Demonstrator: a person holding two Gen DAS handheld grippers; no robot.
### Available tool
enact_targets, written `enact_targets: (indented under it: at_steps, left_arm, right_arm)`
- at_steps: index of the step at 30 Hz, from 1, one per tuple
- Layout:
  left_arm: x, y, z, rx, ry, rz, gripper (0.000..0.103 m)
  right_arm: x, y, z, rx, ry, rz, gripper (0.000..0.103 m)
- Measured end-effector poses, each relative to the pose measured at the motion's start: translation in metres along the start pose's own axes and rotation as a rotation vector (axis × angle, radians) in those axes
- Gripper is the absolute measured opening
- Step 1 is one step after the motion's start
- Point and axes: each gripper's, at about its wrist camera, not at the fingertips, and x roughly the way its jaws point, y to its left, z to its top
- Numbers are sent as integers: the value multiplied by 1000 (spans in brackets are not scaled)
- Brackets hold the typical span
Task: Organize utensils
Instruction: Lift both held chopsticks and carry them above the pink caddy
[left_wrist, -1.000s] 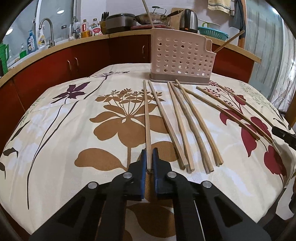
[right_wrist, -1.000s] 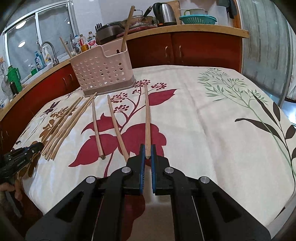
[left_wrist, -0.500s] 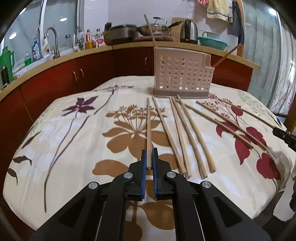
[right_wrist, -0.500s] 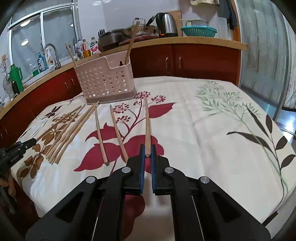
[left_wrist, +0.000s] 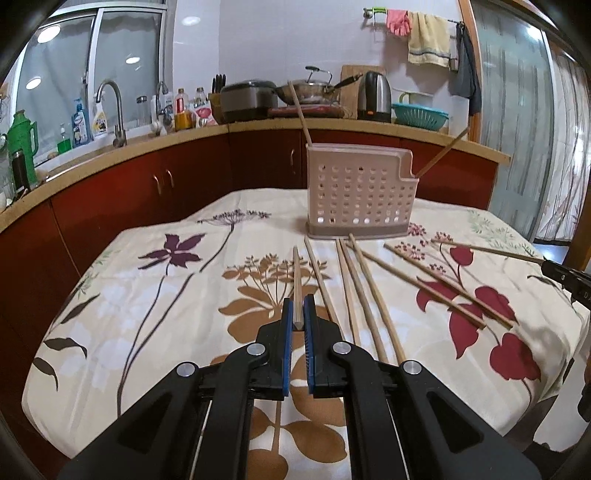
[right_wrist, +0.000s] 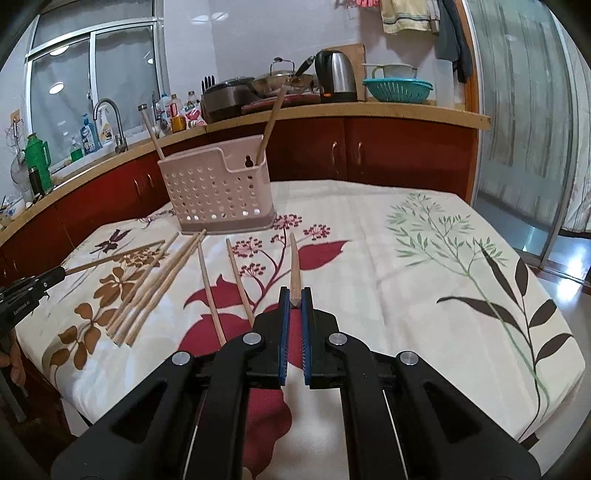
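Note:
My left gripper is shut on the near end of a wooden chopstick, lifted off the cloth and pointing toward the pink perforated holder. My right gripper is shut on another chopstick, also raised and aimed toward the holder. Several loose chopsticks lie on the floral cloth between the two grippers. Two chopsticks stand slanted in the holder. In the right wrist view the left gripper shows at the left edge.
The floral tablecloth covers the table, its edges close below both grippers. Behind it runs a red-fronted kitchen counter with a sink tap, bottles, pots, a kettle and a teal colander. A curtained glass door is at the right.
Both grippers have risen, each lifting its chopstick off the cloth. The views have tilted up, showing more of the counter and wall.

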Motion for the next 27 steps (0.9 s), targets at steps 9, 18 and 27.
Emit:
enact_targets:
  at_steps: [9,18,27]
  left_arm:
    - [-16,6,20,-15,-55,-3,6]
    - [-26,12,37,-28,-96,-3,6]
    - [-23,13,49,-21,-117,-9,6]
  right_arm:
    - [-16,2,22,-10,-53,-2,6]
    - [-28,4,44,-6,-91,16,6]
    - [-28,7,58,-11,-112,30,6]
